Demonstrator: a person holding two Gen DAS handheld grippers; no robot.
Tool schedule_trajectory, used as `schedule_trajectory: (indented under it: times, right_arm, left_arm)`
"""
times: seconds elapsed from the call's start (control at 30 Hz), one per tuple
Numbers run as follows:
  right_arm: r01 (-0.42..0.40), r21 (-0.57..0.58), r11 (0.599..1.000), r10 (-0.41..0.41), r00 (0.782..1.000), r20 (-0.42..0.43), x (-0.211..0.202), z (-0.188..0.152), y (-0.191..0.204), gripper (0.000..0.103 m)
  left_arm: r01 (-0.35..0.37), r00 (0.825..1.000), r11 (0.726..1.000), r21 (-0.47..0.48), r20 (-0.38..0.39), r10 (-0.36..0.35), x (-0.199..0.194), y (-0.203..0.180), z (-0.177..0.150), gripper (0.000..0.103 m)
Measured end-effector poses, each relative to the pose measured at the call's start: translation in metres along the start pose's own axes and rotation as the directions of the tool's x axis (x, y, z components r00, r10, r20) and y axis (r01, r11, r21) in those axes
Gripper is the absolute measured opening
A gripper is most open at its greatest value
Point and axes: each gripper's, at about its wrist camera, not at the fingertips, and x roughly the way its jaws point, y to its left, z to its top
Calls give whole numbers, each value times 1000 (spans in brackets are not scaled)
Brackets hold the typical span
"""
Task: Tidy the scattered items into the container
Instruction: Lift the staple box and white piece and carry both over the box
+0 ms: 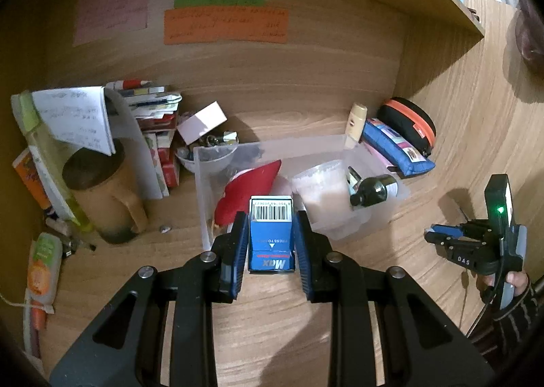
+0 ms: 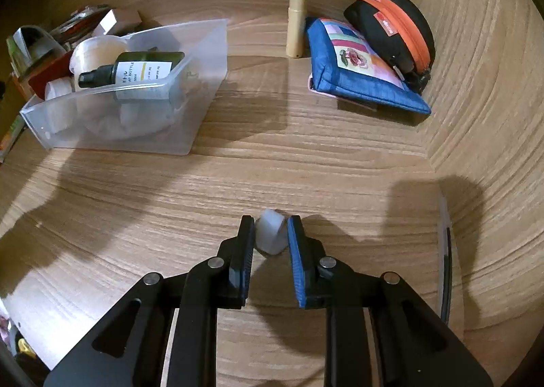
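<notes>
My left gripper (image 1: 270, 217) is shut on a blue staples box (image 1: 271, 234), held above the desk just in front of the clear plastic container (image 1: 203, 189). In the container lie a red pouch (image 1: 250, 188), a white tub (image 1: 323, 188) and a dark spray bottle (image 1: 374, 190). My right gripper (image 2: 271, 221) hovers low over the desk to the right, its jaws a narrow gap apart. A small white cap-like piece (image 2: 270, 234) lies on the desk and shows in that gap. Whether the pads touch it is unclear. In the left wrist view the right gripper (image 1: 431, 238) carries nothing.
A blue patchwork pouch (image 2: 360, 74), a black case with an orange zip (image 2: 394, 26) and a beige tube (image 2: 296, 24) sit by the right wall. Left of the container stand a brown mug (image 1: 105, 196), stacked books and notepads (image 1: 156, 121). Paper notes (image 1: 224, 24) hang on the back panel.
</notes>
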Motion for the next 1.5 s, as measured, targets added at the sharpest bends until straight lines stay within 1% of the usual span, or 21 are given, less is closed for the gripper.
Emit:
schedule_trajectory:
  times: [0.1,0.17,0.27,0.43,0.6,0.83,1.07,1.23,1.4,1.5]
  right_arm:
    - [6,-14,1000,-5,1000,8,1,2,2,16]
    - [18,-20,1000,-18,1000,12,2,3,3,10]
    - [28,-28,999,-28,999,19,1,2,5,9]
    - [16,-21,1000,-15,999,33,-6,0,4,8]
    - [28,-30,999,-26,997,76,-20,6,6,8]
    - [38,-42,998,-30,984,174,-45,24,17,8]
    - [-5,-82,997,25,969,247,-53,53,44,9]
    - [-28,-120,992,62,957,284,-55,75,61,9]
    - [-47,-166,985,96,947,305,-51,96,82,9]
    - [-55,-194,979,114,945,306,-44,104,95,9]
  left_arm:
    - [-3,1000,1000,2,-5,3,8,0,5,27]
    - [-6,1000,1000,1,-8,6,13,1,9,27]
    - [-12,1000,1000,-2,-6,12,17,2,16,27]
    - [-12,1000,1000,-15,-5,11,24,8,24,27]
    - [-7,1000,1000,-27,-6,7,32,12,34,27]
    - [24,1000,999,-42,-19,-25,45,13,41,27]
    - [44,998,998,-51,-43,-46,59,13,39,27]
    - [38,998,997,-74,-40,-41,63,18,36,27]
    - [60,997,993,-97,-45,-65,69,24,35,27]
    - [67,996,993,-94,-50,-72,71,25,34,27]
